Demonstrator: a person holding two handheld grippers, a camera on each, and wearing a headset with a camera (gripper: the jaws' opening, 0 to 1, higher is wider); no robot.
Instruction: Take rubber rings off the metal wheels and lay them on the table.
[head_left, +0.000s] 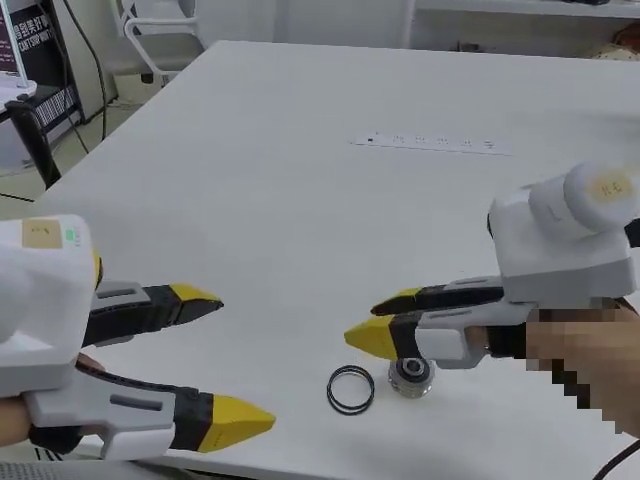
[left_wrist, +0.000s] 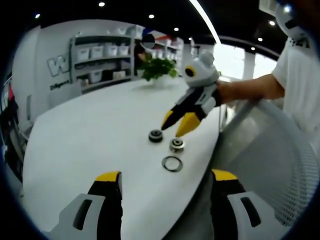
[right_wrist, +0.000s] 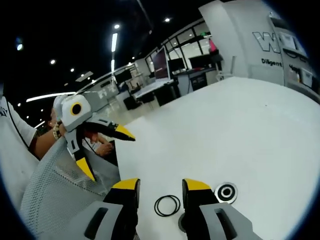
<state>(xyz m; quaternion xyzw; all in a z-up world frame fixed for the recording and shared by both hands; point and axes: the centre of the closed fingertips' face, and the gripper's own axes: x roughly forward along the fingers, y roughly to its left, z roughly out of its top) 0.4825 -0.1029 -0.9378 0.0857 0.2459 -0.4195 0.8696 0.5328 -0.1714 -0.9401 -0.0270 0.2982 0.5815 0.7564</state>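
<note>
Nearest, the left gripper (head_left: 225, 358) sat with jaws spread wide, gripping nothing. By the table (head_left: 300, 180) edge a black rubber ring (head_left: 350, 389) lay flat, just beside a metal wheel (head_left: 411, 372). The right gripper (head_left: 385, 318) hovered over it, jaws partly apart, empty. The left gripper view revealed a second wheel (left_wrist: 156, 135). Beyond, bare tabletop ran wide.
</note>
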